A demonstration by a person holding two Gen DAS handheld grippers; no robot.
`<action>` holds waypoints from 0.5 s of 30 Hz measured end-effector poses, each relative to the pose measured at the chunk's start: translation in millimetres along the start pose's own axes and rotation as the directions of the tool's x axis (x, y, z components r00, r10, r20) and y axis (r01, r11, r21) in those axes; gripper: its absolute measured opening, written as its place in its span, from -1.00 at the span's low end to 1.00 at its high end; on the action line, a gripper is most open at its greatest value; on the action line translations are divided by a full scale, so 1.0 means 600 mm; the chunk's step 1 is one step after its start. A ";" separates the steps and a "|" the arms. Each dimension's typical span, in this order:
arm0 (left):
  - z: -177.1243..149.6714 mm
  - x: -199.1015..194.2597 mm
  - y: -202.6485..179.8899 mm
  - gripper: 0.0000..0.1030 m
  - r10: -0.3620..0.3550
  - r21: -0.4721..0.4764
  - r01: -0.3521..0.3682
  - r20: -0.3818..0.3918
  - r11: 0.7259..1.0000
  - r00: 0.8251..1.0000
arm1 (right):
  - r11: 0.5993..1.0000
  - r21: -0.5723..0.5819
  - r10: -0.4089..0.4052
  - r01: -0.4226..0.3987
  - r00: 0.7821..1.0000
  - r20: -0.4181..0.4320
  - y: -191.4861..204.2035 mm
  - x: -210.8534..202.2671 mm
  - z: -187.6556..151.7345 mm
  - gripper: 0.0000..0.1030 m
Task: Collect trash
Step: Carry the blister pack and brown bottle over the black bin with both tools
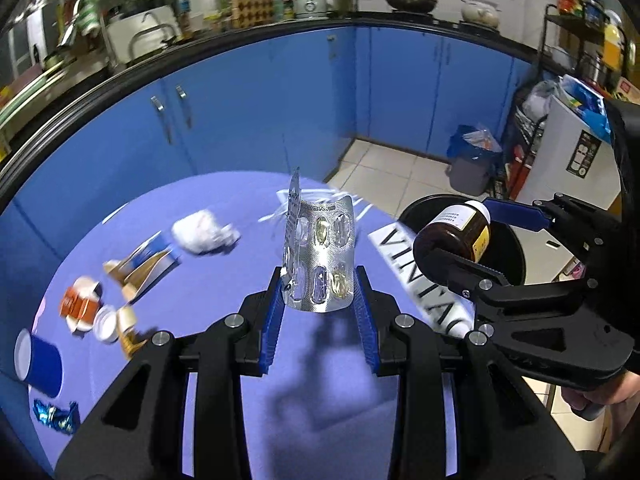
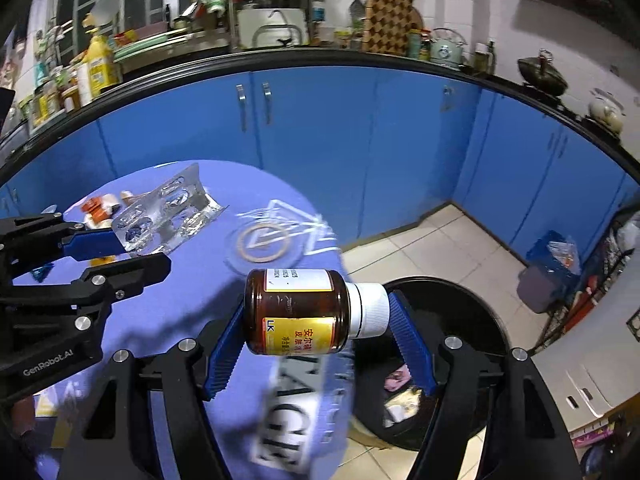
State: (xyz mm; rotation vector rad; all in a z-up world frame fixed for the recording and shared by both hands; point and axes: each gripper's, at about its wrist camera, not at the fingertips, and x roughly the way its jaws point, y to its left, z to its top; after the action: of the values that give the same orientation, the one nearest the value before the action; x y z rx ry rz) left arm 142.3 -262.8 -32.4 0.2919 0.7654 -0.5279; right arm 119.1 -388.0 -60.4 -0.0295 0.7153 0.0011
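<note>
Left wrist view. You are carrying a blister pack (image 1: 320,256) in the left gripper (image 1: 320,304), whose jaws are pinching its lower edge from both sides. The pack is standing upright between them, its long axis running up and away from the jaws, its pill pockets facing you. It is hanging above the purple surface (image 1: 224,208), clear of it. The black bin (image 1: 508,248) is lying to the right, beyond the surface's edge. The right gripper (image 1: 468,236) is nearer to that bin, and its brown bottle (image 1: 452,236) is already hanging at the rim. Loose litter is lying on the surface: a crumpled tissue (image 1: 204,232), a torn box (image 1: 140,264) and a blue cup (image 1: 40,364).

Right wrist view. You are gripping the bottle (image 2: 296,312) endwise in the right gripper (image 2: 316,332), one of the jaws pressing on its base, the other on the white cap (image 2: 368,310). The bottle is lying crosswise, its long axis level, the cap pointing right toward the bin (image 2: 472,320), which is sitting below and to the right. The bottle's body is overhanging the surface's (image 2: 168,312) edge; the cap is over the bin's opening. The left gripper (image 2: 116,252), with its pack (image 2: 168,216), is trailing to the left, over the surface.
</note>
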 end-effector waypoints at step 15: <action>0.066 0.045 -0.070 -0.33 -0.033 0.072 0.032 0.021 0.997 0.999 | 0.992 0.083 -0.098 0.095 0.995 0.036 -0.104 0.011 0.017 0.31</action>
State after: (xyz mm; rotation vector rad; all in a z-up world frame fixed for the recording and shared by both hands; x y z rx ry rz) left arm 158.2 -324.0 -27.2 0.3397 0.7319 -0.5891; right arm 131.5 -450.4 -55.7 0.0136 0.6729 -0.1197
